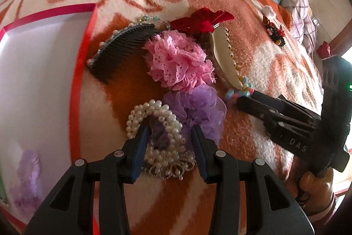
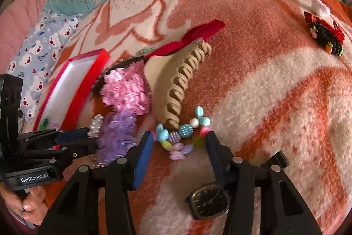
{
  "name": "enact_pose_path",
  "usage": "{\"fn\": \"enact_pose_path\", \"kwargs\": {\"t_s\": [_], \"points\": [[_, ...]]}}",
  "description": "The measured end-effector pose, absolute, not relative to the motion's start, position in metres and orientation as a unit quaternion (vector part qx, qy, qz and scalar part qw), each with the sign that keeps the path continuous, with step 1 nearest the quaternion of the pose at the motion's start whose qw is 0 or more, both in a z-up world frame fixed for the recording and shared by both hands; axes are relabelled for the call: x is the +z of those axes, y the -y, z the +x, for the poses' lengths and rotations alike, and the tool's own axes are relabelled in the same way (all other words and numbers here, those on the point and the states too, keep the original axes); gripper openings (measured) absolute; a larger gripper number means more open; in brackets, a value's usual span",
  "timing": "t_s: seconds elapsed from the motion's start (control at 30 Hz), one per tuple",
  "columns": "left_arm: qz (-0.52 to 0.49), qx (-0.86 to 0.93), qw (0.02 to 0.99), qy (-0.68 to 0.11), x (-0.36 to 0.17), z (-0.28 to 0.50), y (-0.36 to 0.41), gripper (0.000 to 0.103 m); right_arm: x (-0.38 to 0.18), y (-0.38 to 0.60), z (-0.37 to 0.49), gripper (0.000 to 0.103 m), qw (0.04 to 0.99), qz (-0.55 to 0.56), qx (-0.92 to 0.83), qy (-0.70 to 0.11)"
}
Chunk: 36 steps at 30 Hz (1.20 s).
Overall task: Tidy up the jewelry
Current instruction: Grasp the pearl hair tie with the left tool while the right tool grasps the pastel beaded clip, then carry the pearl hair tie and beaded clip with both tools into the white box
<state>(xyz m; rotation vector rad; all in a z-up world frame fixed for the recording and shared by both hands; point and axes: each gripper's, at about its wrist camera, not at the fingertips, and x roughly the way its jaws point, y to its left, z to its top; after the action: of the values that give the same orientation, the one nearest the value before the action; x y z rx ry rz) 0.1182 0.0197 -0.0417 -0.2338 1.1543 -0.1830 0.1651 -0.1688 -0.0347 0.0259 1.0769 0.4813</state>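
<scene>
On an orange-and-cream blanket [image 2: 264, 41] spread over a bed lies a cluster of hair and jewelry pieces. Counted: one dark hair comb [image 1: 123, 52], one pink lace flower [image 1: 178, 61], one purple gauze flower [image 1: 202, 109], one pearl bracelet [image 1: 154, 122], one red bow [image 1: 200, 20], one beige claw clip [image 2: 173, 85], one bracelet of coloured beads [image 2: 182, 131], one wristwatch [image 2: 209, 202], and one small dark clip with red trim [image 2: 325, 36] lying well apart near the blanket's far right edge.

One red box [image 1: 76, 72] with a white inside sits at the left side of the blanket, just beside the comb; something pale purple lies in it, too blurred to name.

The claw clip's long axis runs from the near side of the blanket toward the far side, teeth facing right. The comb lies slanted, its teeth pointing toward the near left.

The left hand-held gripper [image 1: 169, 138] is open, its blue-padded fingers straddling the pearl bracelet, which lies on the blanket touching the purple flower. The right hand-held gripper [image 2: 179, 147] is also open, fingers either side of the bead bracelet, which lies at the near end of the claw clip. The watch lies face up beneath the right finger.
</scene>
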Motion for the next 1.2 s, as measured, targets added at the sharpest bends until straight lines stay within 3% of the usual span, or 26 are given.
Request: {"fn": "enact_pose_path", "kwargs": {"t_s": [0.07, 0.13, 0.2, 0.43, 1.2], "points": [[-0.107, -0.088, 0.827, -0.544, -0.045, 0.121, -0.018, 0.035, -0.035, 0.172, 0.165, 0.030, 0.832, 0.014, 0.228, -0.505], [-0.108, -0.093, 0.827, -0.544, -0.047, 0.123, -0.017, 0.018, -0.034, 0.178, 0.166, 0.012, 0.830, 0.029, 0.234, -0.505], [-0.107, -0.094, 0.828, -0.542, -0.045, 0.123, -0.016, 0.012, -0.032, 0.181, 0.165, 0.011, 0.832, 0.036, 0.237, -0.501], [-0.105, -0.103, 0.843, -0.517, -0.023, 0.108, -0.020, 0.010, -0.013, 0.191, 0.156, 0.007, 0.834, 0.068, 0.253, -0.485], [-0.156, -0.066, 0.885, -0.434, 0.041, 0.052, -0.094, 0.009, 0.040, 0.143, 0.129, 0.007, 0.836, 0.070, 0.313, -0.445]]}}
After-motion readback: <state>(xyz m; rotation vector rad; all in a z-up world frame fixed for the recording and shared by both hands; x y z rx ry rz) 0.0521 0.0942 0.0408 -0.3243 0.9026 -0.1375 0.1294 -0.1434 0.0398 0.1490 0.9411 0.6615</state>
